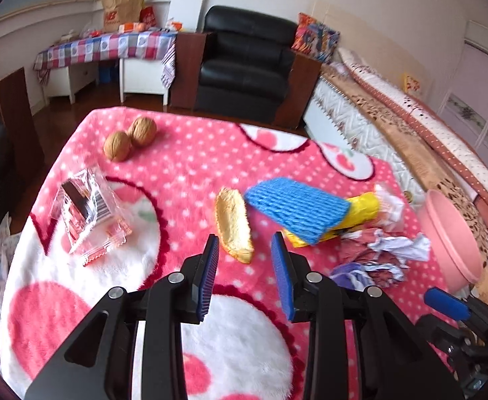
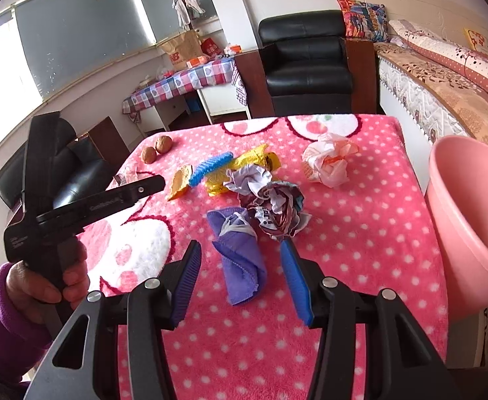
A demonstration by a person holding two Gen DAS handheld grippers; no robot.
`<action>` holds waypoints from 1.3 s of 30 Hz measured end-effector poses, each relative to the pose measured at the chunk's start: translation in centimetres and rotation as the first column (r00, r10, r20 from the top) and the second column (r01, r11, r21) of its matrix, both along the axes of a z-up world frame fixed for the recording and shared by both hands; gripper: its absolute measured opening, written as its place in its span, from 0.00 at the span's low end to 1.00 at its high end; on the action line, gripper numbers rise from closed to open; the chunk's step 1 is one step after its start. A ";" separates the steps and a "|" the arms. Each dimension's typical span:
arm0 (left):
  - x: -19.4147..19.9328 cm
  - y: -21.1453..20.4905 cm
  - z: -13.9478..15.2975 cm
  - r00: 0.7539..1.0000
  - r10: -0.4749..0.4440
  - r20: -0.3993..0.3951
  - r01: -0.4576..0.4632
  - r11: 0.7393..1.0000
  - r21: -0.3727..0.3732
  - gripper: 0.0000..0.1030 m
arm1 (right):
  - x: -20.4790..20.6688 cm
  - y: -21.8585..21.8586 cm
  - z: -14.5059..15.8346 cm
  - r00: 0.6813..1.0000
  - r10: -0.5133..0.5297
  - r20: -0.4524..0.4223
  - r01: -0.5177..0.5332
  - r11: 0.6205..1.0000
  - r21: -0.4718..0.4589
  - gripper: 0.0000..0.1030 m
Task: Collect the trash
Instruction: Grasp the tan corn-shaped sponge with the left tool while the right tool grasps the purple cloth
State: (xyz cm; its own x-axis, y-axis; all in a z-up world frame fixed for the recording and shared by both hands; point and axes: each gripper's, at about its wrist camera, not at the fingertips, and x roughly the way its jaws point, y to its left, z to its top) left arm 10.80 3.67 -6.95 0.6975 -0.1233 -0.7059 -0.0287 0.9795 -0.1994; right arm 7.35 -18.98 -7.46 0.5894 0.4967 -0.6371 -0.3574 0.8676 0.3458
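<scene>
- Both grippers hang over the pink dotted blanket [image 2: 360, 226], each with its blue pads spread apart and nothing between them.
- Left gripper [image 1: 245, 248]: jaws parted, aimed toward 12 o'clock; the orange peel [image 1: 234, 225] lies just past its tips, partly inside the gap but not clamped.
- Right gripper [image 2: 240, 250]: jaws parted; the purple cloth [image 2: 240, 260] lies on the blanket between and ahead of the pads, not pinched.
- Blue foam net [image 1: 297, 210] sits at 2 o'clock of the peel, overlapping a yellow wrapper [image 1: 364, 211].
- Crumpled printed paper [image 2: 274, 200] rests touching the far end of the purple cloth, at 1 o'clock of the right gripper.
- White and pink paper wad [image 2: 327, 160] lies apart from the rest, toward 1 o'clock.
- Clear snack wrapper [image 1: 87, 206] lies at 10 o'clock of the left gripper, well apart from the peel.
- Two walnuts [image 1: 130, 138] sit touching each other near the far left blanket edge.
- Pink bin [image 2: 470, 220] stands off the blanket's right edge, at 3 o'clock.
- Left hand [image 2: 49, 283], purple-sleeved, grasps the left tool's handle.
</scene>
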 end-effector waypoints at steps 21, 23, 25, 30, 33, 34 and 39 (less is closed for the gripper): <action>1.0 0.2 -1.3 0.998 0.032 -0.051 -0.032 0.999 -0.008 0.12 | 1.1 0.9 -1.9 0.998 0.031 -0.052 -0.031 1.000 0.006 0.48; 0.1 0.4 -0.6 0.999 0.034 -0.034 -0.035 0.999 -0.022 0.12 | 1.3 0.9 -2.0 0.998 0.029 -0.064 -0.028 1.000 0.008 0.48; -0.6 0.6 0.0 0.999 0.030 -0.019 -0.031 0.999 -0.040 0.12 | 1.5 1.1 -2.2 0.996 0.038 -0.079 -0.038 0.999 0.005 0.48; -2.9 0.7 1.8 0.999 0.018 0.029 -0.016 0.998 -0.064 0.12 | 2.0 1.8 -2.8 0.991 0.063 -0.119 -0.066 0.998 -0.022 0.32; -4.1 0.8 2.7 0.998 0.011 0.056 -0.007 0.998 -0.070 0.12 | 1.8 2.1 -2.8 0.991 0.069 -0.112 -0.074 0.997 -0.038 0.19; -4.4 0.8 2.9 0.998 0.008 0.062 -0.003 0.997 -0.074 0.12 | 1.6 2.3 -2.6 0.992 0.076 -0.097 -0.080 0.996 -0.042 0.17; -6.1 0.9 4.1 0.995 -0.002 0.096 0.011 0.996 -0.087 0.12 | 0.1 2.6 -1.6 0.996 0.089 0.001 -0.089 0.994 -0.056 0.14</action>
State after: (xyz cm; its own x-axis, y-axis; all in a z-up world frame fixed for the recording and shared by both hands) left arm 4.71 4.53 -2.87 0.7604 -0.1859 -0.6223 0.0008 0.9584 -0.2853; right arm 7.47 -16.33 -9.02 0.5466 0.5112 -0.6633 -0.4352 0.8501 0.2965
